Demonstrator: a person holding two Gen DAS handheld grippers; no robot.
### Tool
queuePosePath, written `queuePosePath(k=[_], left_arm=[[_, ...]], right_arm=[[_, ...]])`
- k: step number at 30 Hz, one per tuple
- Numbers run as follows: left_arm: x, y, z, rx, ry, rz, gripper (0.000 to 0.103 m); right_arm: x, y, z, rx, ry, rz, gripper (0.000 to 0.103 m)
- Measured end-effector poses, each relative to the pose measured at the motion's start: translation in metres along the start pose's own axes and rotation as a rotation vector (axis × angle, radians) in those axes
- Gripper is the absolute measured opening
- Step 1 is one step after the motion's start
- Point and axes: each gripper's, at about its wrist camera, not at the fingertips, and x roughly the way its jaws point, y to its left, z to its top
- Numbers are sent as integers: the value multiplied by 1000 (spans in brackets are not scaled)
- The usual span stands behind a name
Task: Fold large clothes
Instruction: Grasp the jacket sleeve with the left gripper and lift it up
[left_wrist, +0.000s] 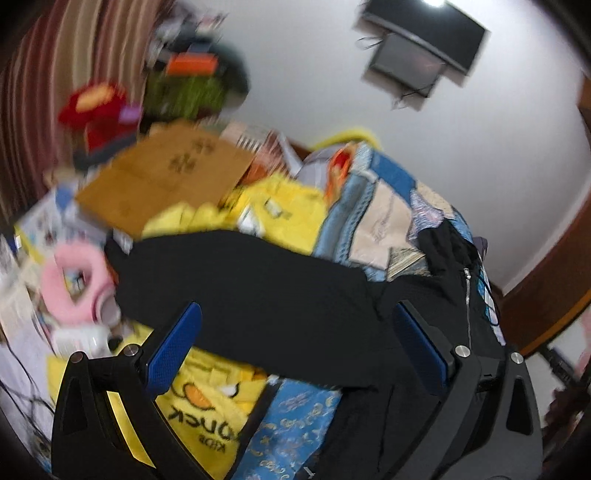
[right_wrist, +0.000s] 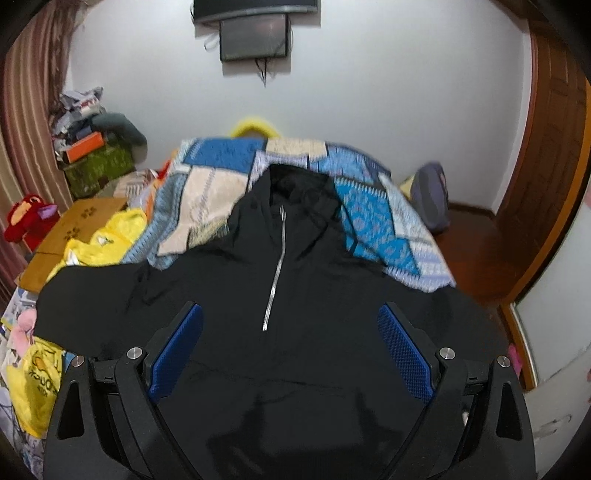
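A black hooded jacket (right_wrist: 295, 350) with a silver half zip (right_wrist: 275, 280) lies spread face up on the bed, hood toward the wall. Its left sleeve (left_wrist: 240, 288) stretches out sideways over yellow cloth in the left wrist view. My left gripper (left_wrist: 295, 325) is open and empty, hovering over that sleeve with one blue pad on each side. My right gripper (right_wrist: 291, 325) is open and empty above the jacket's chest, just below the zip's end.
A blue patchwork quilt (right_wrist: 221, 177) is heaped behind the hood. Yellow duck-print cloth (left_wrist: 207, 406) lies under the sleeve. A brown cardboard box (left_wrist: 162, 177), a pink ring (left_wrist: 74, 280) and a red plush toy (right_wrist: 29, 218) crowd the left side. A wooden door (right_wrist: 546, 147) stands at the right.
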Motion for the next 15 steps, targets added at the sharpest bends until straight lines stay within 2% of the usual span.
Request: queuePosePath(k=[3,7,12,15], left_arm=[[28,37,-7,-89,76,5,103],[58,77,-16,-194,132,-27,103],[90,116,-24,-310,204,-32,91],[107,133,-28,-372,231,-57,90]], right_arm=[[16,3,-4,-10,71,-10,94],[29,10,-5,-36,112,-24,94],[44,18,-4,-73,142,-47,94],[51,19,-4,-82,154,-56,94]])
